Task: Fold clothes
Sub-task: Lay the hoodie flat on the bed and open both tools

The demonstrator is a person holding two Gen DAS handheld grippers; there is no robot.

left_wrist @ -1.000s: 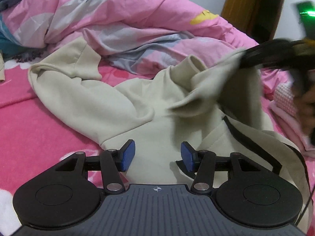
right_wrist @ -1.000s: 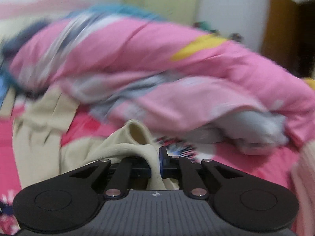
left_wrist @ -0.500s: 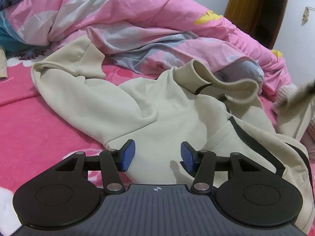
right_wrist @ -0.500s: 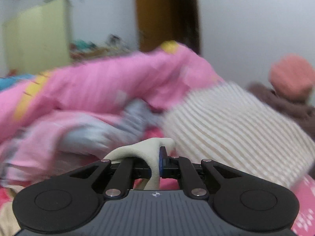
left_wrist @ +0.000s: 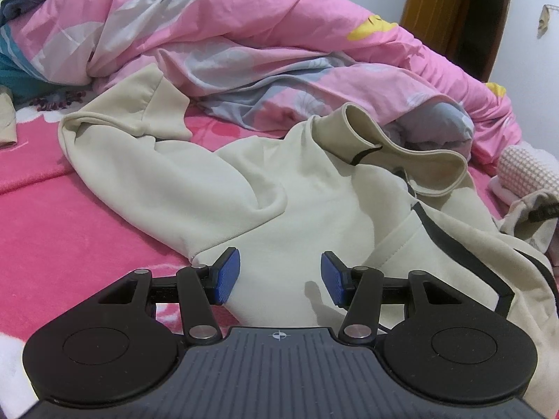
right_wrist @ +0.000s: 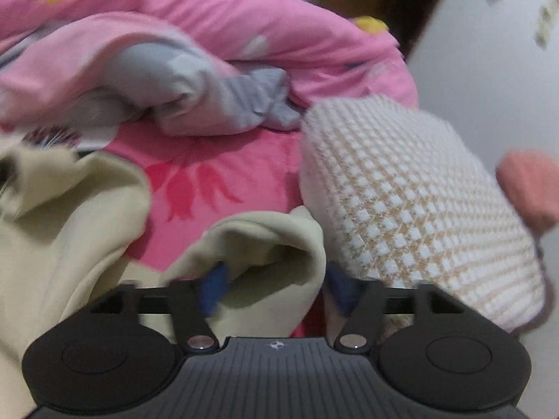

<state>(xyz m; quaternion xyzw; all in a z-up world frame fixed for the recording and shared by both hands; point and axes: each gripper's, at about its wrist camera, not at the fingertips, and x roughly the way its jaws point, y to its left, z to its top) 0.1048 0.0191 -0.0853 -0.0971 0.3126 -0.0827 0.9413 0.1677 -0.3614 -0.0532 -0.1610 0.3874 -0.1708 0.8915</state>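
A cream hoodie [left_wrist: 307,216] lies spread and rumpled on the pink bedsheet [left_wrist: 52,227], its hood [left_wrist: 401,150] bunched at the far side and one sleeve [left_wrist: 139,111] reaching left. My left gripper [left_wrist: 279,276] hovers open over the hoodie's body, with nothing pinched between its blue pads. In the right wrist view, the other sleeve's cuff [right_wrist: 272,241] lies slack between the blue pads of my right gripper [right_wrist: 277,289]. Its jaws are opening and no longer press on the cuff. That cuff [left_wrist: 531,216] also shows at the right edge of the left wrist view.
A crumpled pink and grey quilt [left_wrist: 244,35] is heaped along the far side of the bed. A white waffle-knit bundle [right_wrist: 401,202] sits just right of the right gripper, with a peach-coloured thing [right_wrist: 527,188] behind it. A brown door [left_wrist: 454,17] stands at the back right.
My right gripper carried the sleeve cuff out to the right and down beside the waffle-knit bundle, then spread its jaws off it. The left gripper kept still.
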